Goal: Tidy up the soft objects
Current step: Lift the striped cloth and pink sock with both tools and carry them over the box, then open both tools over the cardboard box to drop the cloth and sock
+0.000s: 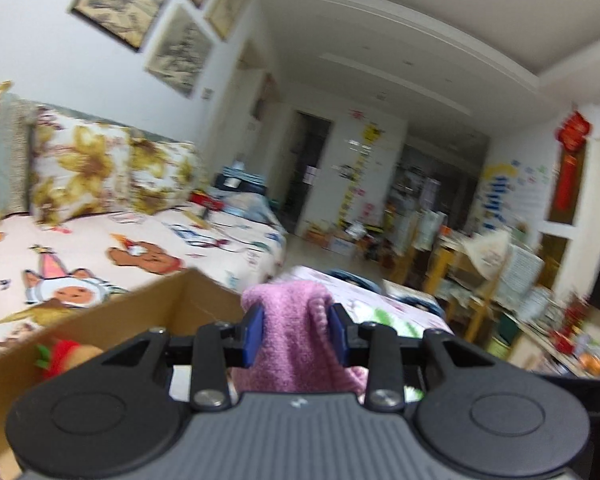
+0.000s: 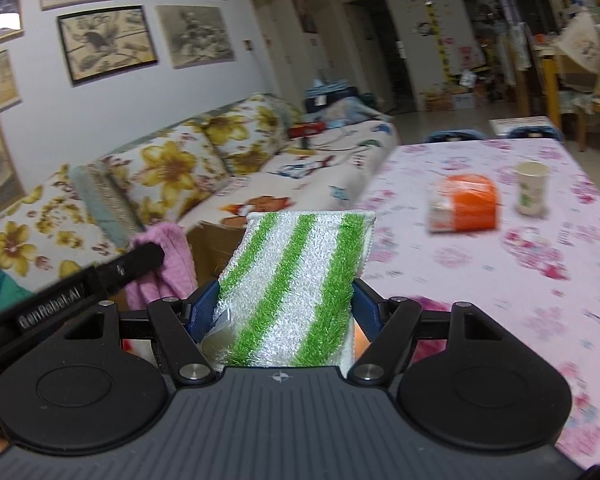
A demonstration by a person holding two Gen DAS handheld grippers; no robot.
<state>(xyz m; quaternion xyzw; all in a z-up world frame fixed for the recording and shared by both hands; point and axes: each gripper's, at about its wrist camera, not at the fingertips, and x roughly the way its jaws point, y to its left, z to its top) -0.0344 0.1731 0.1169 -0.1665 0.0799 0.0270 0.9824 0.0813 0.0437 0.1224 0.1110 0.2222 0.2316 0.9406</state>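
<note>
Only legible writing: "GenRobot.AI" on left gripper arm, seen in rt view. Room: sofa w/ yellow-flower cushions along wall, framed prints above, cartoon-print cover on seat. Table w/ pink floral cloth; on it orange pack, paper cup just beside. Cardboard box at table's sofa side, red soft toy inside. Left gripper clamped on pink towel, near box. Right gripper jaws wide, gripping green-white striped sponge cloth above table.
</note>
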